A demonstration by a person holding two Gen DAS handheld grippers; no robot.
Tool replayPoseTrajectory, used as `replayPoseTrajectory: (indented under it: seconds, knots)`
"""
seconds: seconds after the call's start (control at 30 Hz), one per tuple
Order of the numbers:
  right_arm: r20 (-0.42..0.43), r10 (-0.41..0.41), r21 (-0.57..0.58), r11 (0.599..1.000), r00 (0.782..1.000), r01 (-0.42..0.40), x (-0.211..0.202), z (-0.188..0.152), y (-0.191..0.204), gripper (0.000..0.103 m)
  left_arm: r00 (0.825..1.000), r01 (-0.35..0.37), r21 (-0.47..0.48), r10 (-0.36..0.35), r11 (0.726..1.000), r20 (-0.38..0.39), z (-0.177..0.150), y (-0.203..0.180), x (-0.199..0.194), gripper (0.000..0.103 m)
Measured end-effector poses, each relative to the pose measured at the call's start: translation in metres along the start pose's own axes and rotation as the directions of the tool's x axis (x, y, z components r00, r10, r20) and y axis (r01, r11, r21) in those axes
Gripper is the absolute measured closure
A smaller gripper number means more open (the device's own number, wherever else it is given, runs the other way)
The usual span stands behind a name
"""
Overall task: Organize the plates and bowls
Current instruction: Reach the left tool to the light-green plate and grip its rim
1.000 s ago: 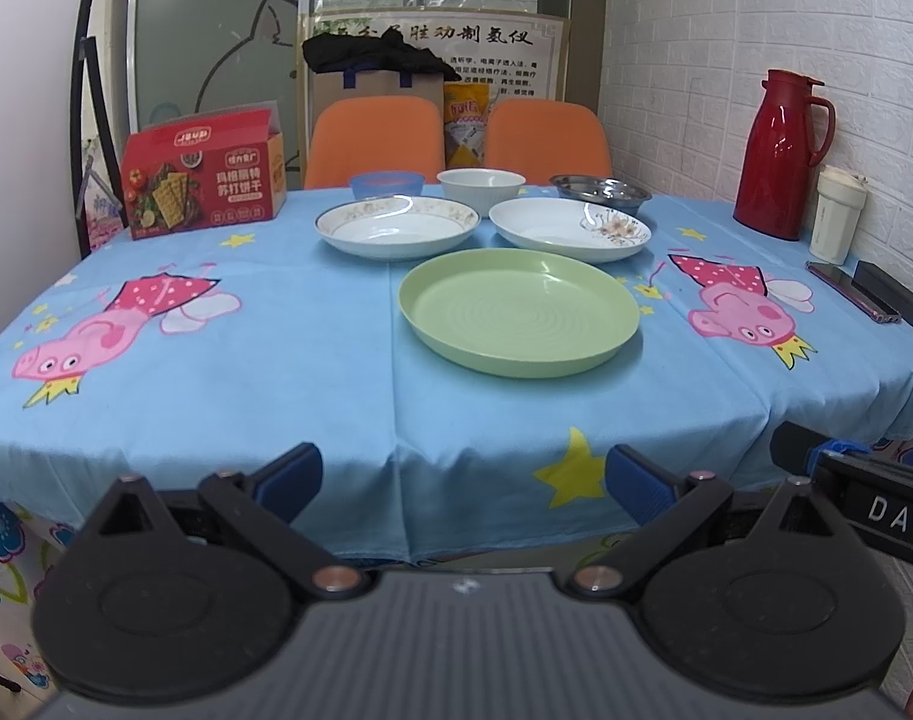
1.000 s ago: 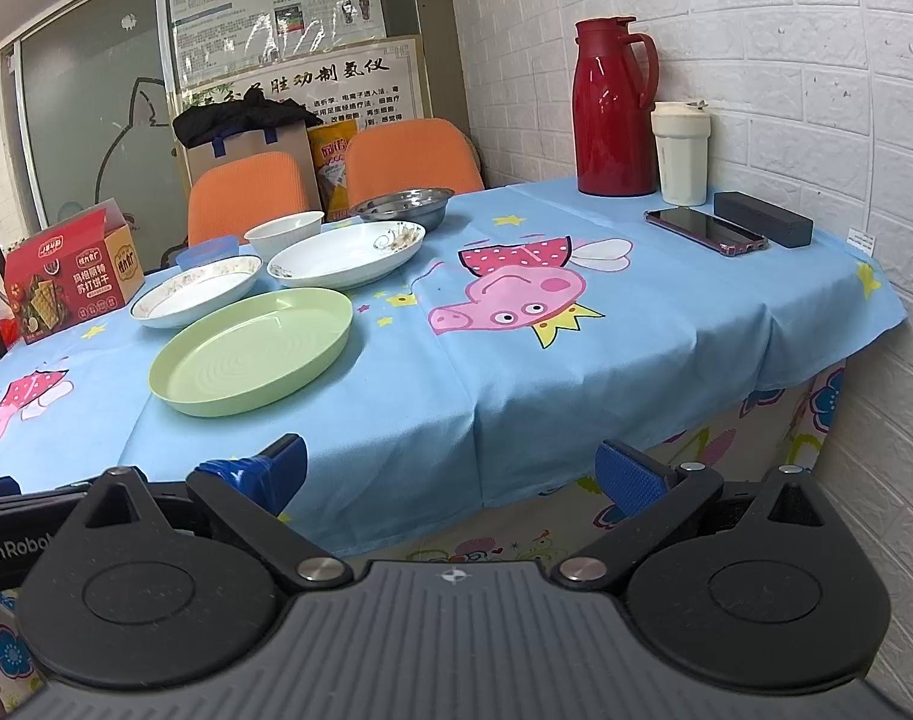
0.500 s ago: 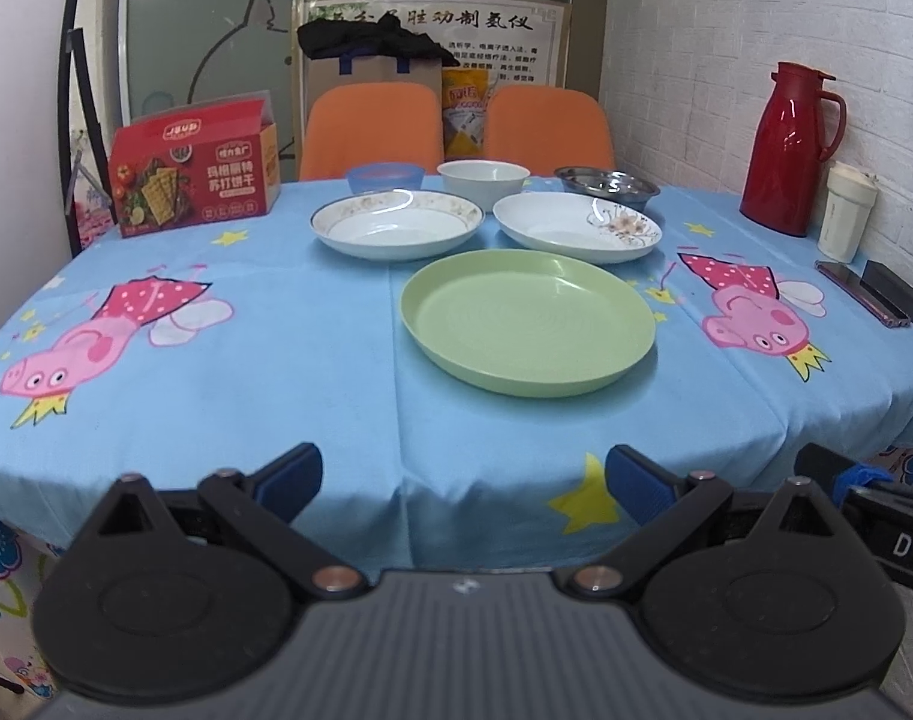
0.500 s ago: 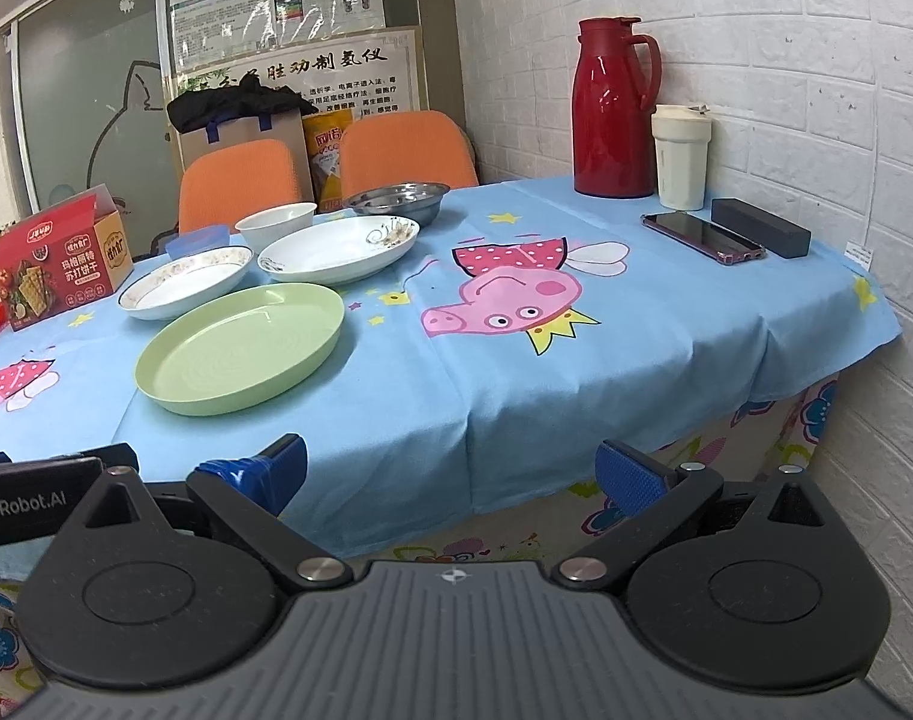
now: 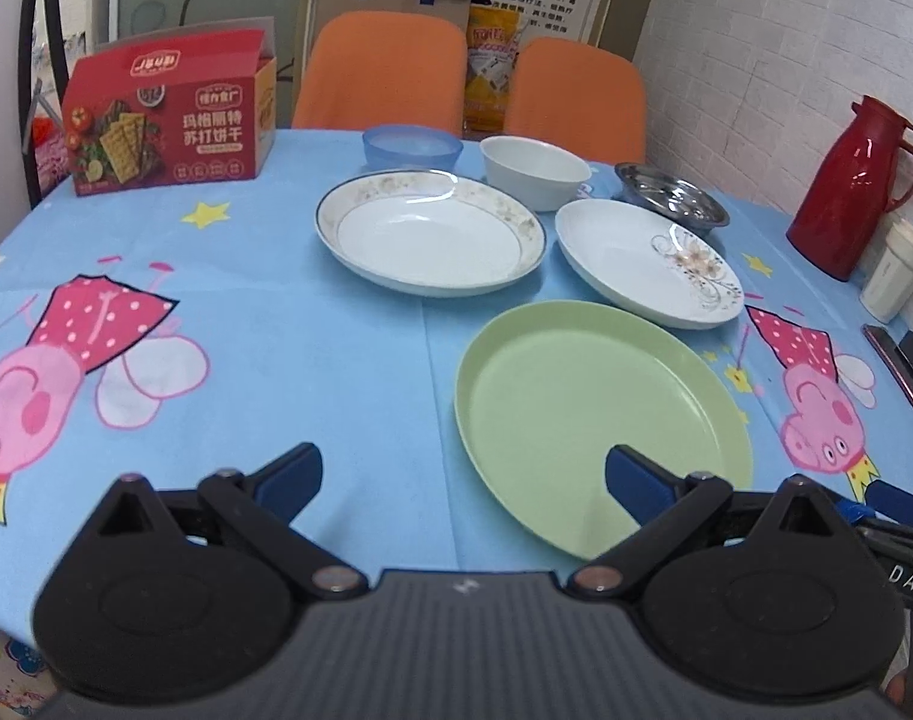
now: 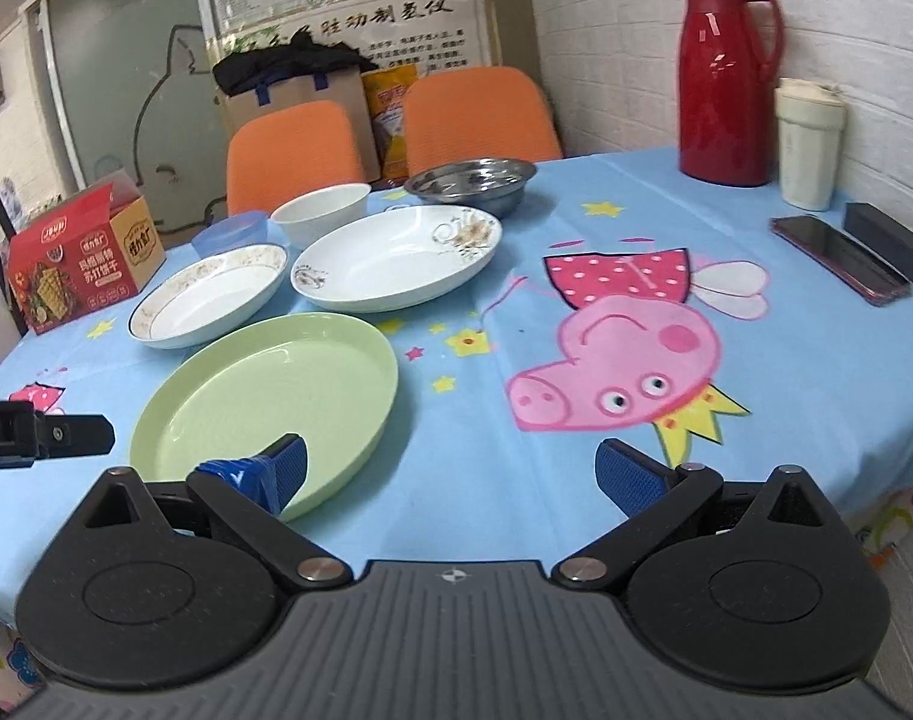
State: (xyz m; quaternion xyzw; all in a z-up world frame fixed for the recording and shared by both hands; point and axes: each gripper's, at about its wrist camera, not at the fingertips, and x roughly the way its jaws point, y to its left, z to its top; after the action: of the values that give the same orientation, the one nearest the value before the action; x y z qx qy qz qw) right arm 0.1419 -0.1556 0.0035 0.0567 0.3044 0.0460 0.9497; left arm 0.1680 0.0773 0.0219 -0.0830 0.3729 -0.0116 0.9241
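left gripper (image 5: 461, 471): jaws apart, empty | right gripper (image 6: 450, 468): jaws apart, empty | green plate (image 5: 588, 414): nearest on tabletop (image 5: 312, 360) | two white plates (image 5: 429, 234), bowls beyond

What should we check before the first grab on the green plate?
1. Left tongs open: ok, blue pads wide apart, nothing held.
2. Right tongs open: ok, nothing held.
3. Round pale green plastic plate free: ok, nothing on it, nearest the tongs.
4. Clearance from the white floral-print plate: cannot tell, rims look very close in the left wrist view.
5. Stack targets empty: ok, the white gold-rimmed plate, white ceramic bowl, blue plastic bowl and steel bowl hold nothing.
6. Tongs clear of each other: ok, the left unit sits apart at the right view's left edge.
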Motion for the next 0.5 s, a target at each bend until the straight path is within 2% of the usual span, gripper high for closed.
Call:
replayPoseTrajectory:
  seconds: [0.1, 0.23, 0.37, 0.5]
  knots:
    - [-0.041, 0.016, -0.062, 0.998, 0.999, -0.019, 0.03, 0.01, 0.015, 0.013, 0.999, 0.01, -0.001, -0.01, 1.0, -0.051, 0.016, 0.003, 0.028, 0.003]
    - [-0.098, 0.045, -0.135, 0.989, 0.994, -0.058, 0.058, 0.015, 0.029, 0.013, 0.992, 0.084, 0.023, -0.081, 0.996, -0.099, 0.026, 0.005, 0.054, 0.006]
    - [-0.134, 0.07, -0.172, 0.981, 0.989, -0.093, 0.071, 0.015, 0.039, 0.013, 0.986, 0.084, 0.043, -0.077, 0.995, -0.144, 0.03, 0.009, 0.071, 0.007]
    - [-0.128, 0.072, -0.188, 0.978, 0.989, -0.096, 0.076, 0.015, 0.044, 0.012, 0.982, 0.106, 0.084, -0.091, 0.991, -0.163, 0.03, 0.006, 0.075, 0.01]
